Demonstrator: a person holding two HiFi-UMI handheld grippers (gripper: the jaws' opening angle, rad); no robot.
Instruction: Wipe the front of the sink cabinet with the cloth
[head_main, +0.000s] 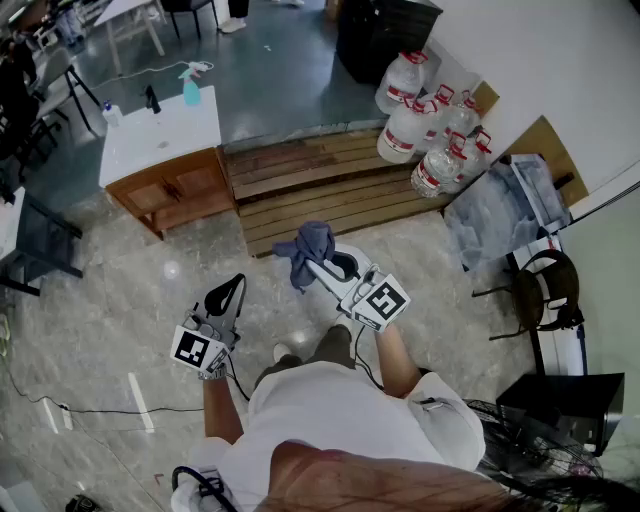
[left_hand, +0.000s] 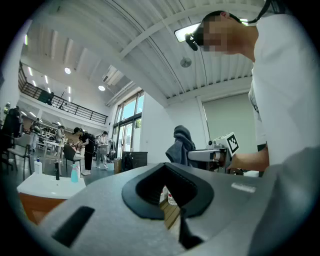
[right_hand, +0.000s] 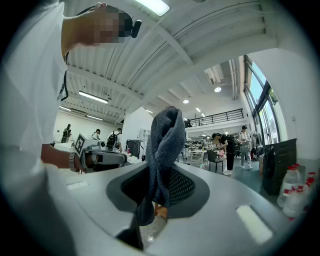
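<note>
The sink cabinet has a white top and a wooden front and stands on the floor ahead to my left; it also shows at the lower left of the left gripper view. My right gripper is shut on a blue-grey cloth, which hangs bunched from its tips. My left gripper is held lower and to the left, its jaws together with nothing between them. Both grippers are in the air, well short of the cabinet.
A blue spray bottle and a small white bottle stand on the cabinet top. A wooden pallet lies beside the cabinet, with several large water jugs at its right end. A black chair is at the right.
</note>
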